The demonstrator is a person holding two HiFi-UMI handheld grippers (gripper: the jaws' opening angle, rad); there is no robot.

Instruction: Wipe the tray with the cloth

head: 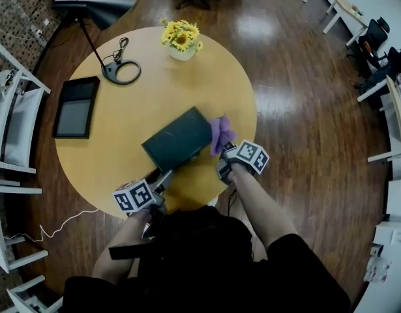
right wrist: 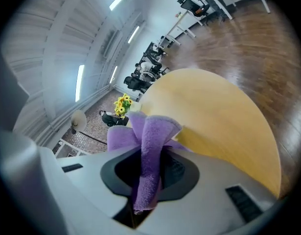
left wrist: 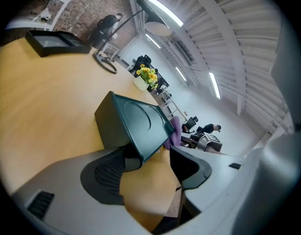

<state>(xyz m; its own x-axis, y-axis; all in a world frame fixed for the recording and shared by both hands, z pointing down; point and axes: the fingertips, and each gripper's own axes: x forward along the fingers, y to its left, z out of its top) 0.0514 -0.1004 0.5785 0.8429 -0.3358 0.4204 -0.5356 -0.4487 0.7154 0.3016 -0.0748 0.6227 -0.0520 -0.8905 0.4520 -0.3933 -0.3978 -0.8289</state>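
Head view is showing the setting-up step rather than a wiping stroke. The dark green rectangular plastic tray is lying on the round yellow wooden table, between the two grippers. The left gripper is sitting at the tray's near corner. In the left gripper view its jaws are standing wide apart with that corner between them. One pad is lying against the tray's wall and the other is standing clear of it, so nothing is being clamped. The right gripper is hovering just beside the tray's right edge. Its jaws are pinched together on the folded purple fleecy cloth, which is sticking out ahead of its tips.

The next move probably calls for two things. The left jaws need to be closing on the corner to steady the tray. The right gripper needs to be carrying the cloth leftward over the rim and pressing it flat on the tray's face.

That rim is the edge most likely to be snagging the cloth. The table's edge is lying close behind both grippers — a tray dragged toward the person could be sliding off. Ahead of the grippers the tabletop is bare. The pot of yellow flowers, the black desk lamp and the black flat panel are all standing well apart from the tray.
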